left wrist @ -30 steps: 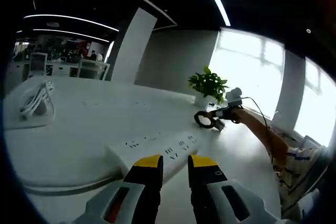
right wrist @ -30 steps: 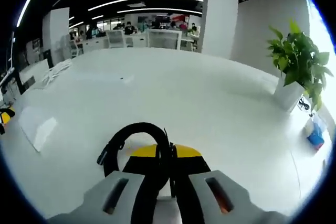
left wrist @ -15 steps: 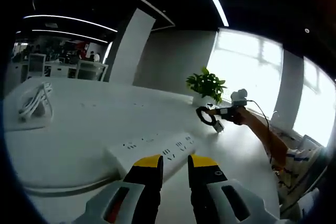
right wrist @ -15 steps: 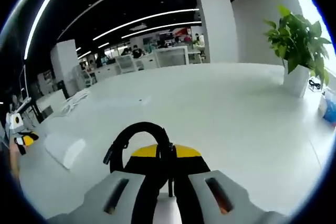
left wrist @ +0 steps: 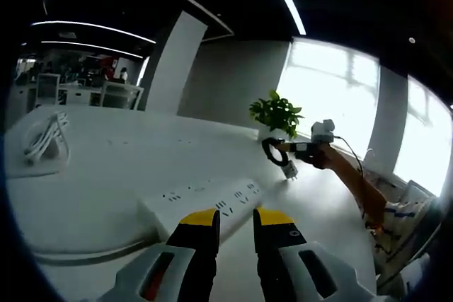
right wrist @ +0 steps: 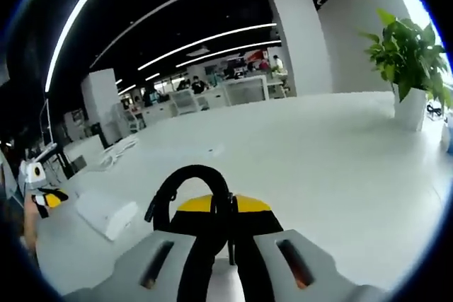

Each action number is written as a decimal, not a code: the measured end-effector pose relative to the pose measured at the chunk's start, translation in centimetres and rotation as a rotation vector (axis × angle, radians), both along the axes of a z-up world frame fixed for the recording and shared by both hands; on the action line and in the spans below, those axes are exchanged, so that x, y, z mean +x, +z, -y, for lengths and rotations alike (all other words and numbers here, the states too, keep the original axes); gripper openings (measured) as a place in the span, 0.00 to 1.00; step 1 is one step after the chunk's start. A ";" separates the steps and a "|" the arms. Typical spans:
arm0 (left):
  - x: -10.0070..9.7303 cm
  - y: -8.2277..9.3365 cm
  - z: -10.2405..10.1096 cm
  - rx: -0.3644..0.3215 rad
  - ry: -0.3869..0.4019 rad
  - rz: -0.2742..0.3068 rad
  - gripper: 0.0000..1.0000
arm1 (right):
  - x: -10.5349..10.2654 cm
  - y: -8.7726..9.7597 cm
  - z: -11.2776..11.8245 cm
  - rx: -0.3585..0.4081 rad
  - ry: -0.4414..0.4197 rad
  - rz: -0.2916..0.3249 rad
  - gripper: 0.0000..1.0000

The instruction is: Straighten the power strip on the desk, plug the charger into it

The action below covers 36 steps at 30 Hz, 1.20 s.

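Power strip (left wrist: 205, 199): white, lying on the bench (left wrist: 92, 175) at lower centre of my left gripper view, just beyond my left tongs (left wrist: 236, 218), jaws slightly apart, empty. Right tongs (right wrist: 212, 206): clamped on the charger's black cable loop (right wrist: 185, 185). Surroundings: potted plant (left wrist: 277, 113) right of centre; white cable bundle (left wrist: 44, 134) far left.

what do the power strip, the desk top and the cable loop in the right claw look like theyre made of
The long white power strip looks like moulded plastic, matte, with dark socket slots on top. The white desk top seems a smooth laminate with a soft sheen; its core cannot be told. The black looped charger cable in the right claw looks rubbery: it bends in a round loop.
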<state>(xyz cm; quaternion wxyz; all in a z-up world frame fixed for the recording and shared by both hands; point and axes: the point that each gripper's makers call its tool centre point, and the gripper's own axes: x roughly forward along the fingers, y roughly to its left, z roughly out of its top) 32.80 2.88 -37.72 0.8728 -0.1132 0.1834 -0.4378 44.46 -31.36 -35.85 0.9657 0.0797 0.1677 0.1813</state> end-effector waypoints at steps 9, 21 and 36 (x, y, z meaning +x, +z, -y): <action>-0.2 0.1 0.1 -0.003 -0.004 0.002 0.20 | 0.2 1.0 -0.7 0.069 0.037 0.046 0.07; -0.2 0.0 0.2 0.006 -0.010 0.001 0.20 | 0.0 1.9 -2.7 0.179 0.109 0.098 0.07; -0.3 -0.2 0.3 0.010 -0.011 0.001 0.20 | -0.7 2.9 -5.2 0.175 0.181 0.150 0.07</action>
